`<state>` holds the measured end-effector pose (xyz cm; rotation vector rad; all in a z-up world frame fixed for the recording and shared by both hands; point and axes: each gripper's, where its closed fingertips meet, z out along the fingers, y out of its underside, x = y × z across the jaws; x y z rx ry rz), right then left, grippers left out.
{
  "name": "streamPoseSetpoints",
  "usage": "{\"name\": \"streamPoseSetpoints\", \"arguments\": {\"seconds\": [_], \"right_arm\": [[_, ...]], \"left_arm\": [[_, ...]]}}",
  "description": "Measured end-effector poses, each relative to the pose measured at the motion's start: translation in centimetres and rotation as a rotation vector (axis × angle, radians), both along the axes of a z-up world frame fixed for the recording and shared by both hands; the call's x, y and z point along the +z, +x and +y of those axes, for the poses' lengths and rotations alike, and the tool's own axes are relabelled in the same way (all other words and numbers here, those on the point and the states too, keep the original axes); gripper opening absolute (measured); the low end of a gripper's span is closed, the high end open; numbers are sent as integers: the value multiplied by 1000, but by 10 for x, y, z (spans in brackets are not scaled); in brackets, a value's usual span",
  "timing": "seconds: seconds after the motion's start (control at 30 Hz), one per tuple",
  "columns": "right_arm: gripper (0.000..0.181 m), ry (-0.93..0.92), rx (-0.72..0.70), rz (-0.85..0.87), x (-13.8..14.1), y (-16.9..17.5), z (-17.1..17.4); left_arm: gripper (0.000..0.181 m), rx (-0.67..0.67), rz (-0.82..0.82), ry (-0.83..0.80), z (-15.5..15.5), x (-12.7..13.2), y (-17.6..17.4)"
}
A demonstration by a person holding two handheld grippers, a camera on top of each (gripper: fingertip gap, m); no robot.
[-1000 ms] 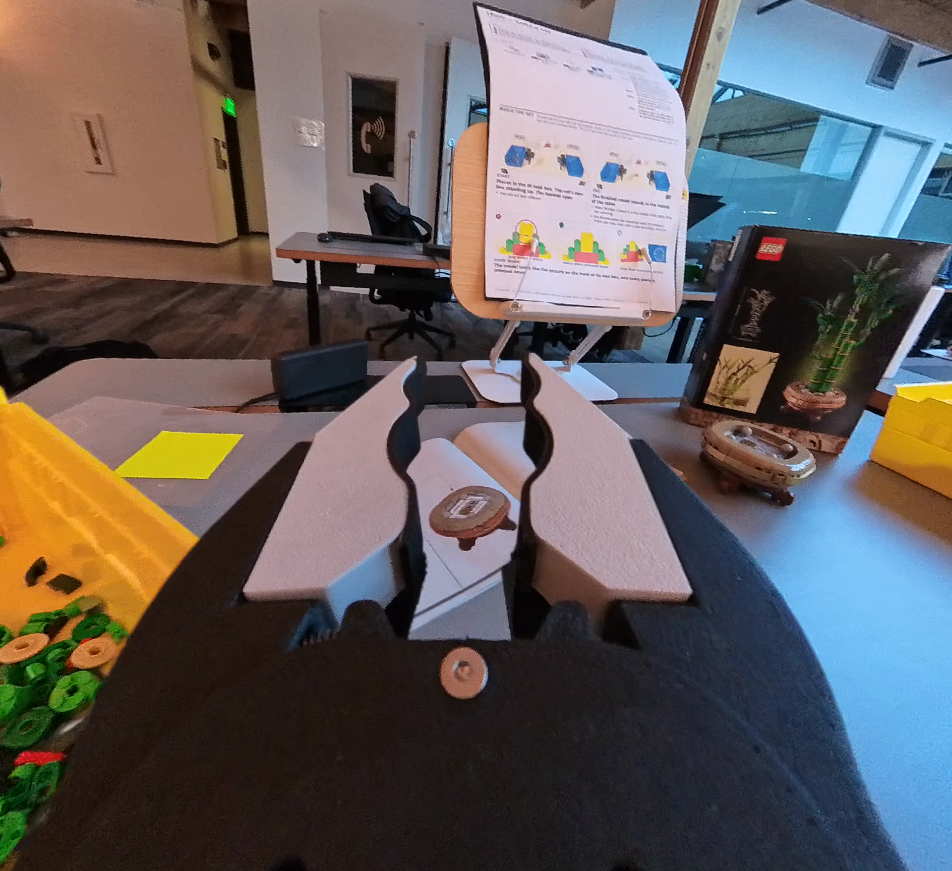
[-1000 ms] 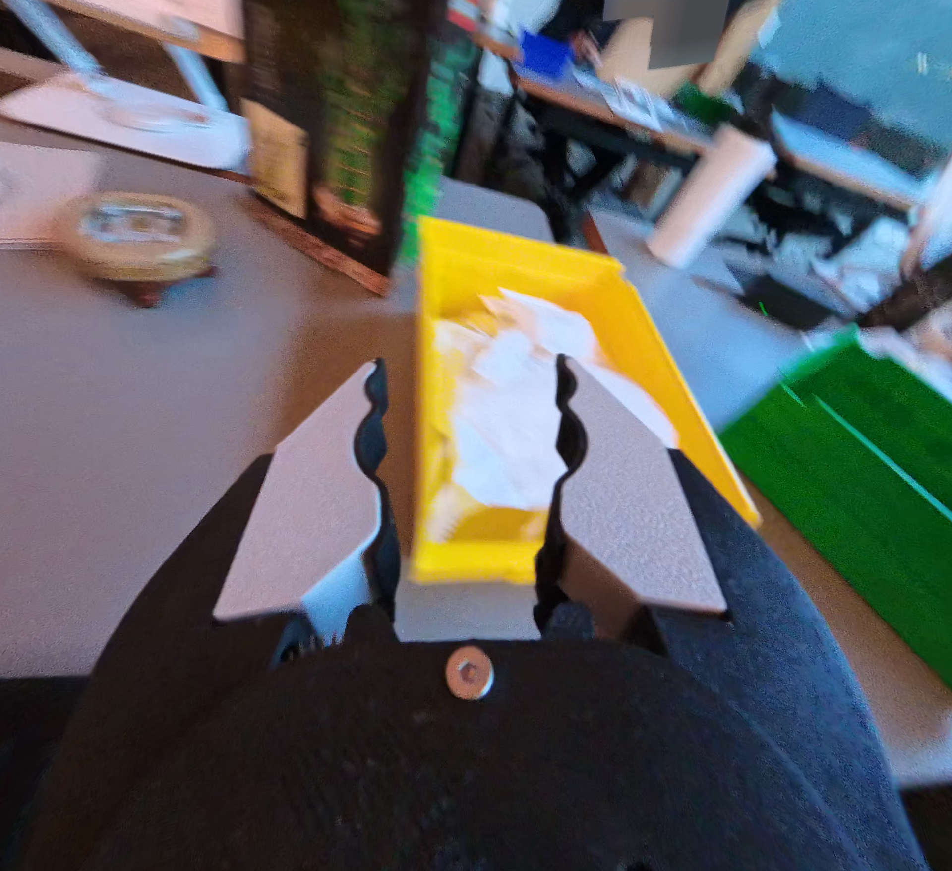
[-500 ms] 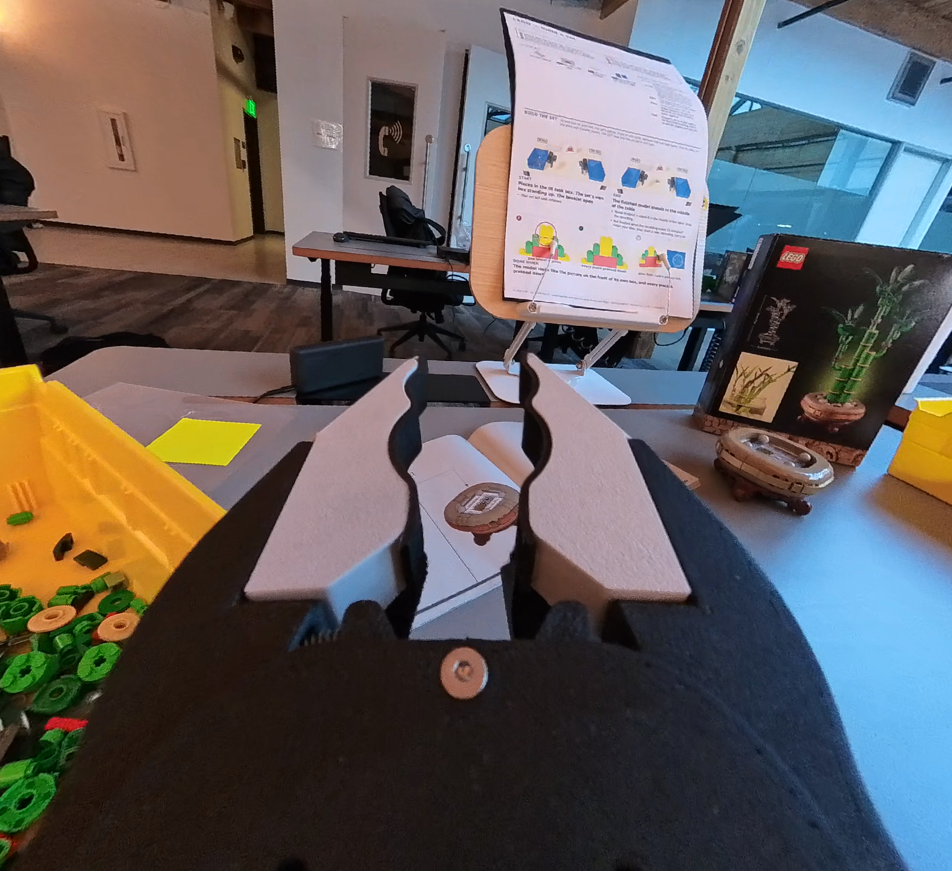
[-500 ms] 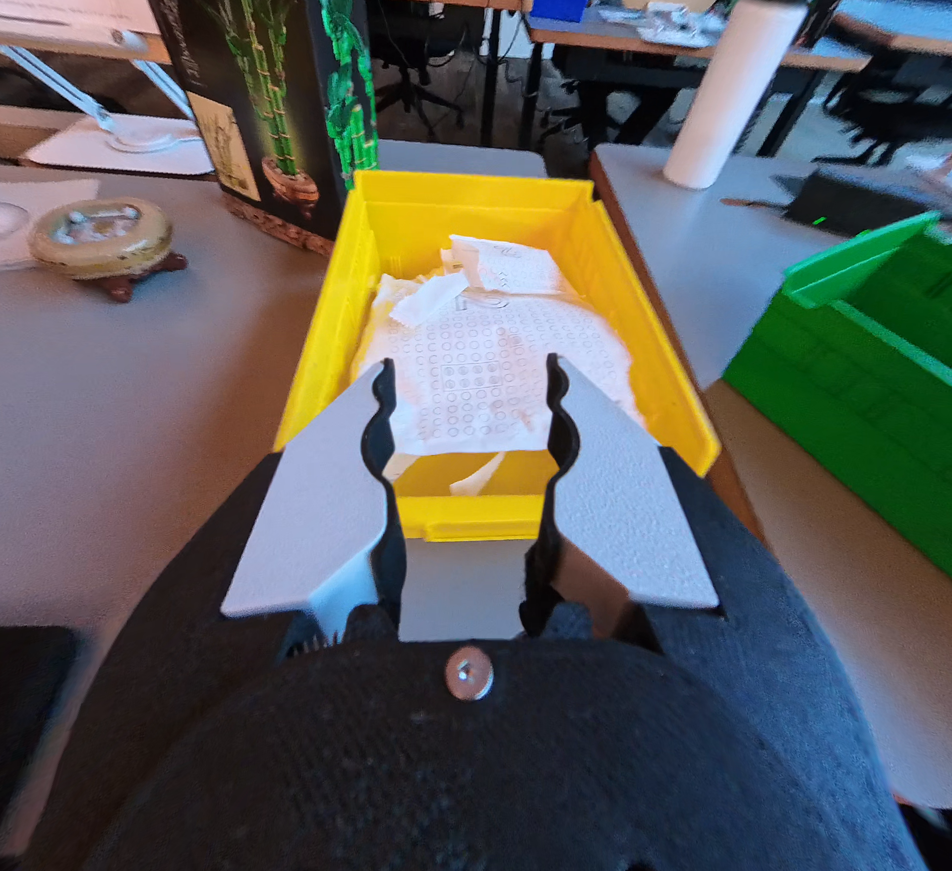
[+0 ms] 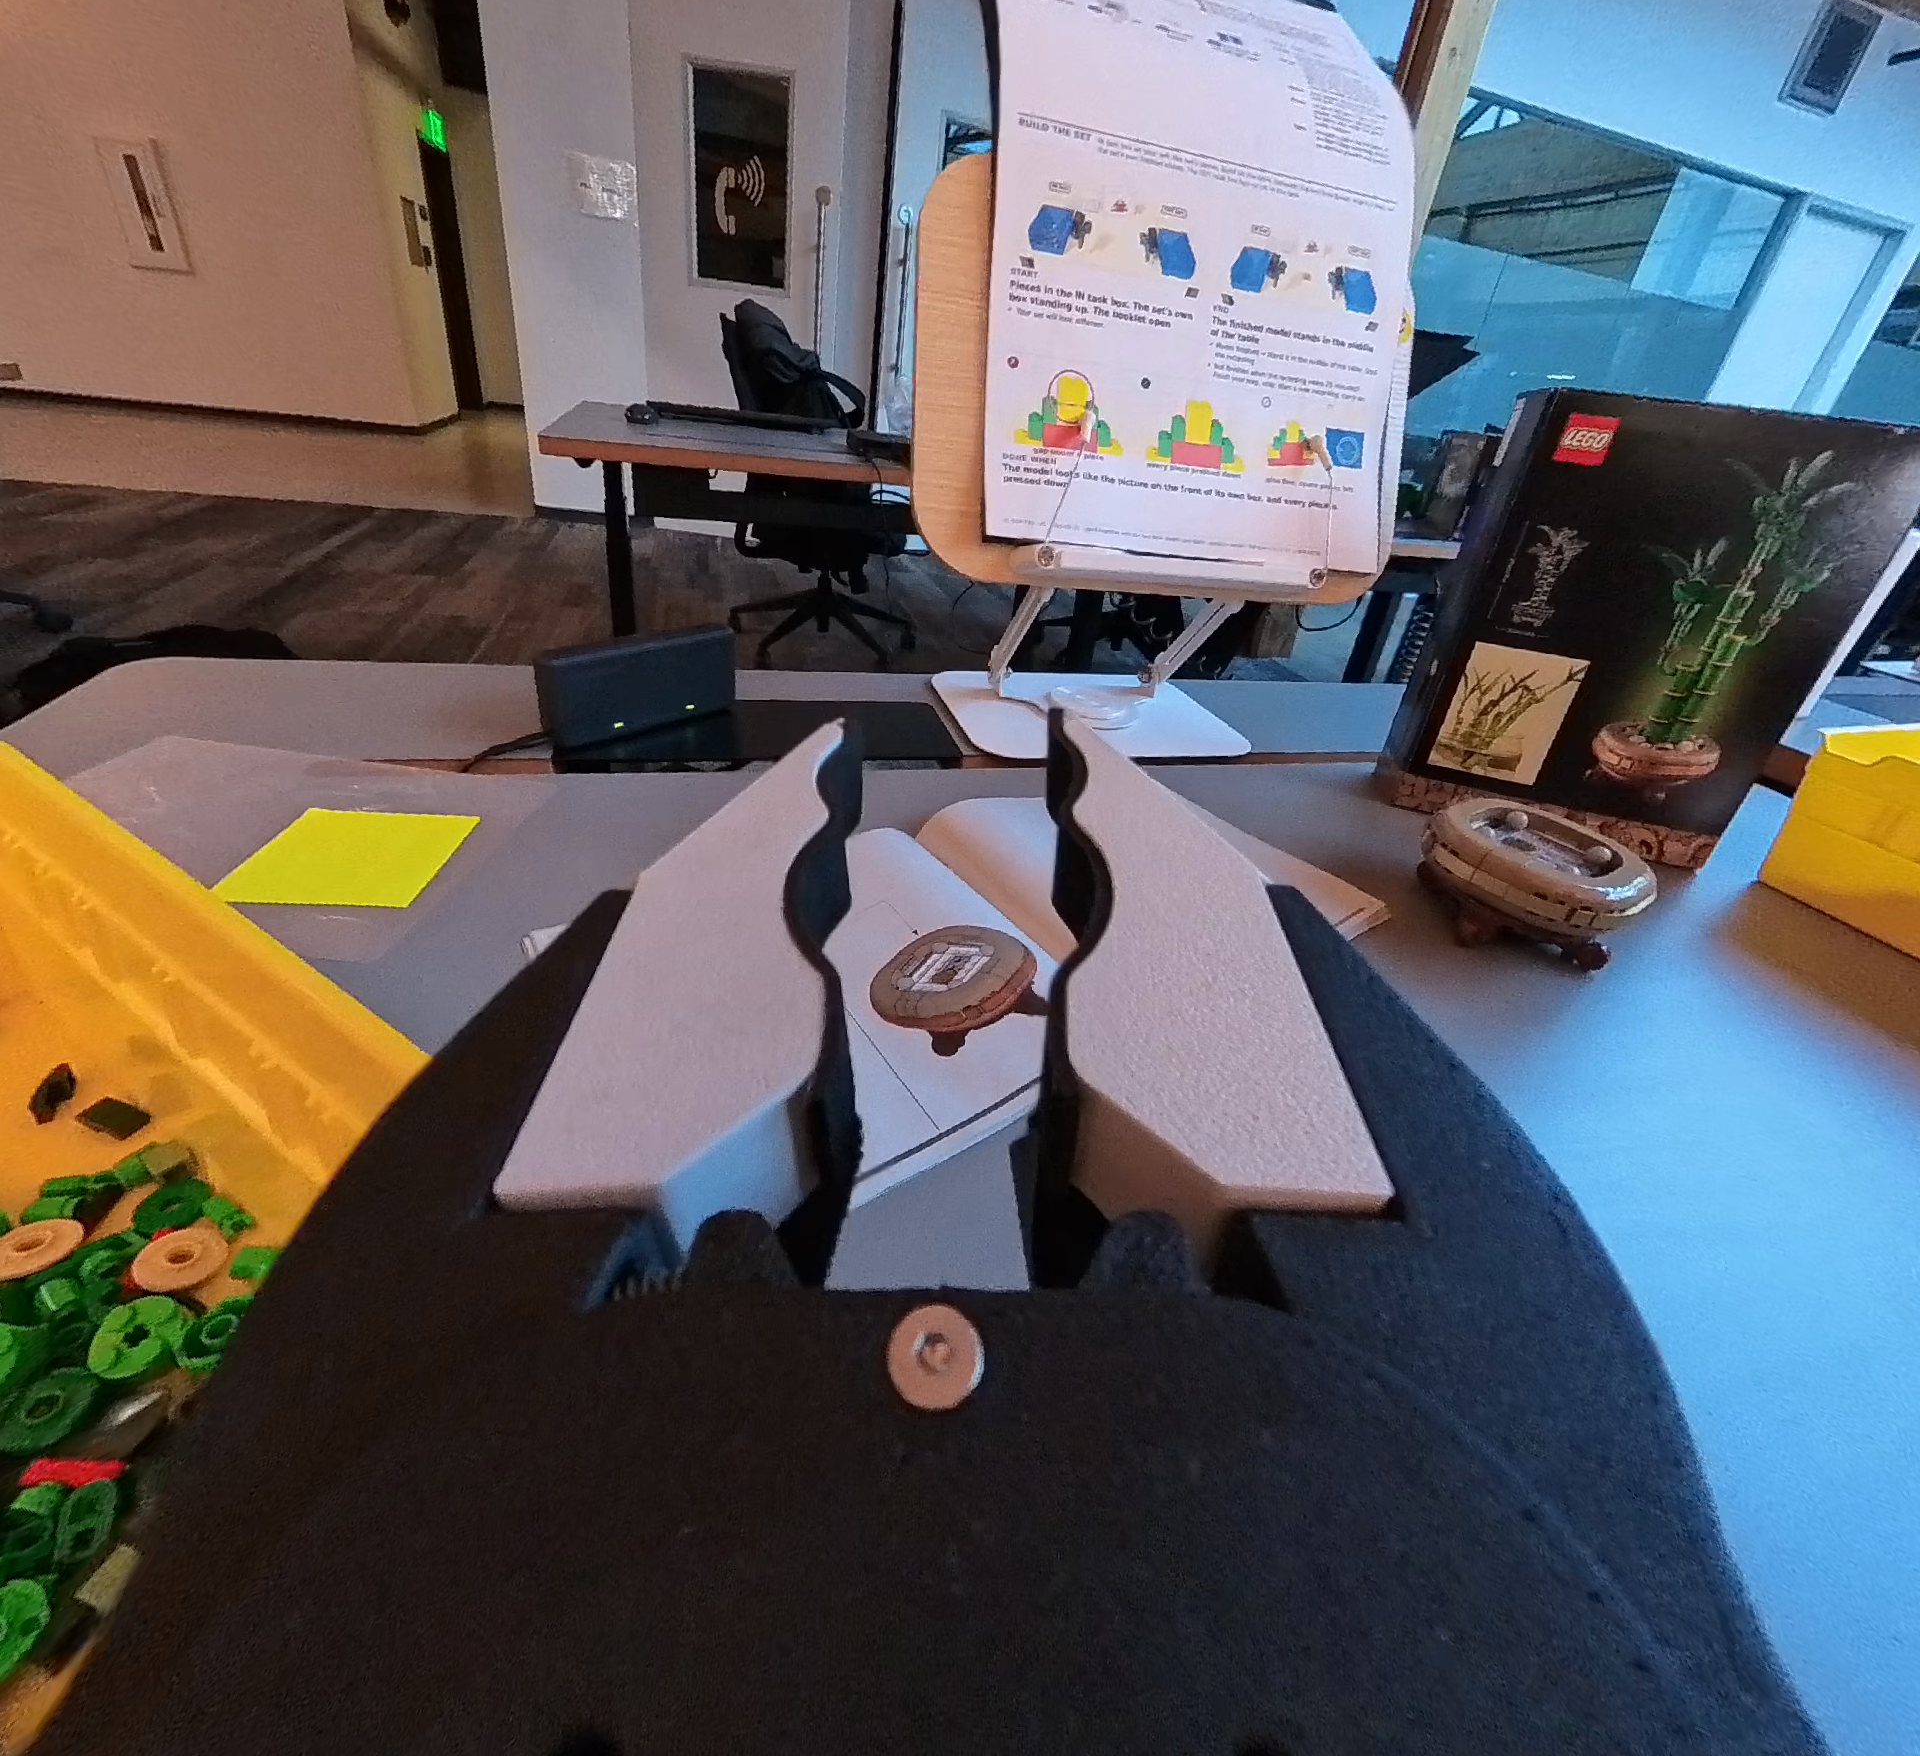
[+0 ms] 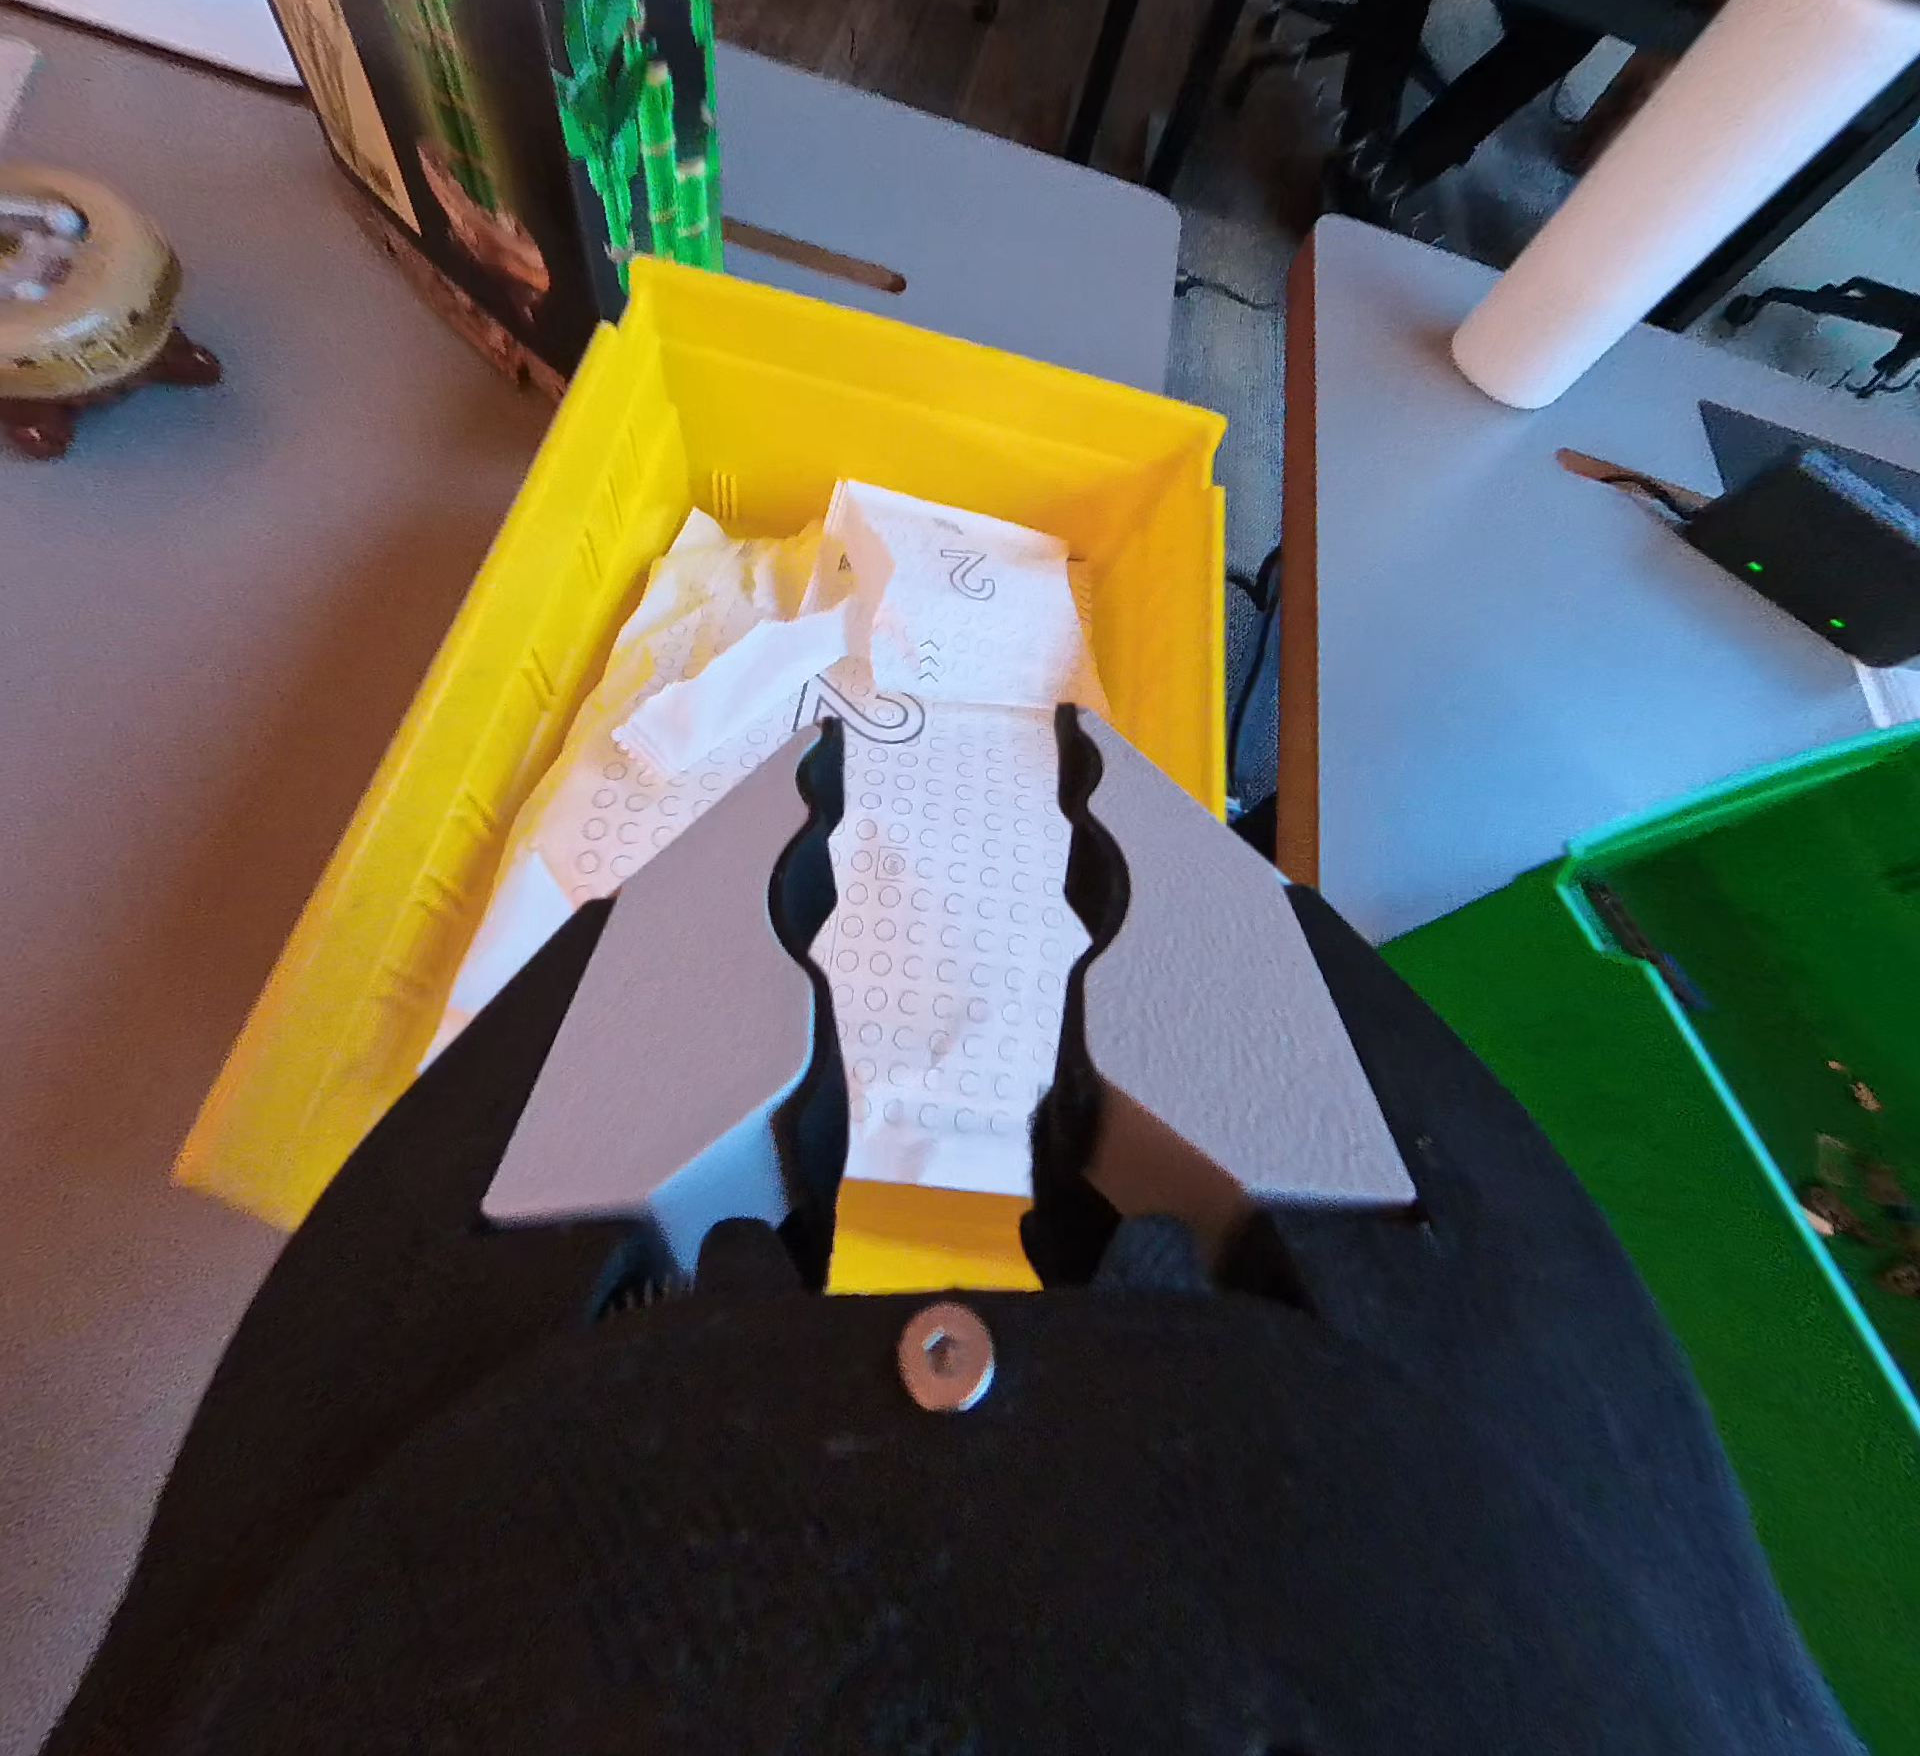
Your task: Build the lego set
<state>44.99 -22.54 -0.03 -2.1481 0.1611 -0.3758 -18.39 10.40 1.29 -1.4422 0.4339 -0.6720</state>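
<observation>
My left gripper (image 5: 948, 750) is open and empty, held above the open instruction booklet (image 5: 935, 958) on the grey table. A yellow bin (image 5: 156, 1031) with several green and tan pieces (image 5: 114, 1291) is at the left. The tan and brown pot base (image 5: 1538, 875) stands to the right, in front of the set's black box (image 5: 1662, 605). My right gripper (image 6: 940, 730) is open and empty, hovering over a second yellow bin (image 6: 914, 418) that holds white paper parts bags (image 6: 935, 875). The pot base (image 6: 73, 293) and the box (image 6: 499, 44) also show at the left of the right wrist view.
A sheet on a wooden stand (image 5: 1174, 304) is at the table's back, next to a dark device (image 5: 634, 698) and a yellow note (image 5: 343, 859). A green bin (image 6: 1714, 1083), a white roll (image 6: 1683, 148) and a black device (image 6: 1829, 553) are at the right. To the pot base (image 6: 73, 293): right tips about 35 cm, left tips about 40 cm.
My right gripper has moved forward over the yellow bin of paper bags and tilted down, and its jaws have narrowed. My left gripper has shifted only slightly.
</observation>
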Motion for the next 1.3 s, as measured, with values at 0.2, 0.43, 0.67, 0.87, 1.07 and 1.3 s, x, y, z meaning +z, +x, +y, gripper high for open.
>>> {"name": "streamPoseSetpoints", "arguments": {"seconds": [0.2, 0.43, 0.67, 0.87, 1.07, 1.3], "right_arm": [[50, -216, 20, -84, -43, -7, -4], [52, 37, -307, 278, -53, -14, -77], [49, 330, -384, 675, -61, -13, -85], [45, 389, -383, 808, -84, -11, -68], [1, 637, -176, 1089, -62, -23, -33], [0, 667, -84, 1081, -12, -27, -27]], "left_arm": [[34, -4, 19, -13, 2, -4, 2], [34, -22, 0, -15, -2, 0, 4], [32, -28, 33, -22, -2, -5, 9], [32, -24, 28, -44, 0, -8, 7], [31, -25, 66, -47, 0, -13, 11], [31, -35, 57, -62, 1, -14, 11]]}}
